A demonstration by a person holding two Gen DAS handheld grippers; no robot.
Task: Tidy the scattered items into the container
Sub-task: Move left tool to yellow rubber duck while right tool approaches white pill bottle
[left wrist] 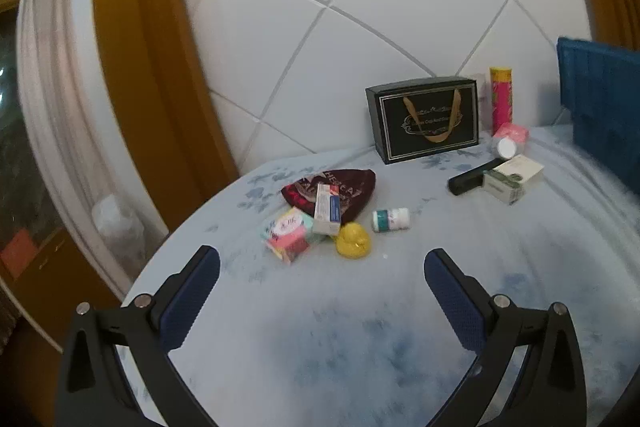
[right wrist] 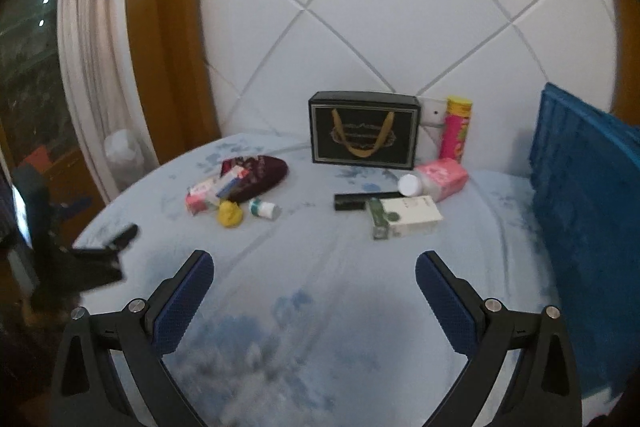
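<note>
Scattered items lie on a pale blue bedsheet point(left wrist: 360, 307). On the left are a yellow rubber duck point(left wrist: 353, 240) point(right wrist: 229, 214), a small white pill bottle point(left wrist: 391, 219) point(right wrist: 264, 209), a pink packet point(left wrist: 289, 234), a small carton point(left wrist: 327, 209) and a dark red cap point(left wrist: 340, 187) point(right wrist: 256, 174). On the right are a white and green box point(left wrist: 513, 179) point(right wrist: 406, 217), a black bar point(left wrist: 474, 175) point(right wrist: 366, 200) and a pink pack point(right wrist: 442, 177). A blue crate point(left wrist: 604, 107) point(right wrist: 588, 211) stands at the right. My left gripper point(left wrist: 322, 267) and right gripper point(right wrist: 314, 267) are open and empty, well short of the items.
A black gift bag point(left wrist: 424, 117) point(right wrist: 364, 133) and a tall pink and yellow can point(left wrist: 502, 99) point(right wrist: 456, 131) stand against the white quilted headboard point(left wrist: 360, 7). A wooden frame point(left wrist: 136, 47) and curtain point(left wrist: 44, 67) are on the left. The other gripper point(right wrist: 100, 255) shows at the bed's left edge.
</note>
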